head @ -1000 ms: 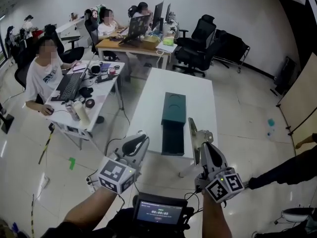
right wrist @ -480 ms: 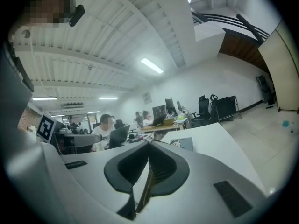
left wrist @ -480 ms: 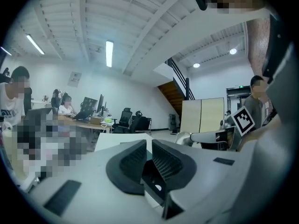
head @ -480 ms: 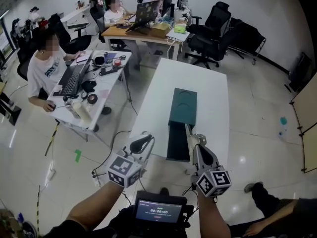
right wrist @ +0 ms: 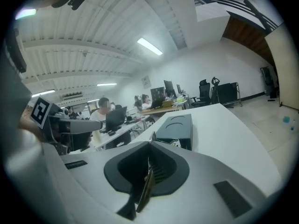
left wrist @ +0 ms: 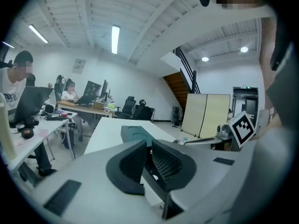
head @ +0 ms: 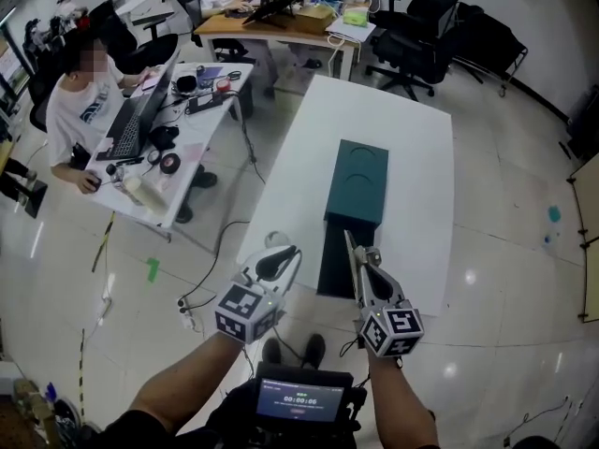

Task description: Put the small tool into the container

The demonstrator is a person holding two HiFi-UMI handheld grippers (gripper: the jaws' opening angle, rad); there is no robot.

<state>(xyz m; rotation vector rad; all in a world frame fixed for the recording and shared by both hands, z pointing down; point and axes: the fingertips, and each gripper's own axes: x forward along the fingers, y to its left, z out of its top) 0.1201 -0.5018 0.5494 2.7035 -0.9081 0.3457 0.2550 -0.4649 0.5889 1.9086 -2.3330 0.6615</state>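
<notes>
A dark green container (head: 357,181) lies lengthwise on the white table (head: 416,148), with its dark drawer (head: 333,255) pulled out toward me. My right gripper (head: 355,253) hovers at the drawer's near end, shut on a thin flat metal tool (head: 351,244). In the right gripper view the tool (right wrist: 145,190) stands edge-on between the pads of that gripper (right wrist: 148,171), and the container (right wrist: 175,125) lies ahead. My left gripper (head: 281,258) hangs just left of the drawer by the table's near edge. Its jaws (left wrist: 149,160) are nearly together and hold nothing; the container (left wrist: 135,135) shows beyond.
A desk (head: 173,134) with a laptop, bottles and a seated person stands left of the table. Black office chairs (head: 440,26) and another desk (head: 281,21) stand at the far end. Cables (head: 211,274) trail on the glossy floor. A small screen (head: 299,400) sits at my chest.
The view has closed in on the table. Both grippers now sit at its near edge, the right one with the tool reaching the open drawer's end.
</notes>
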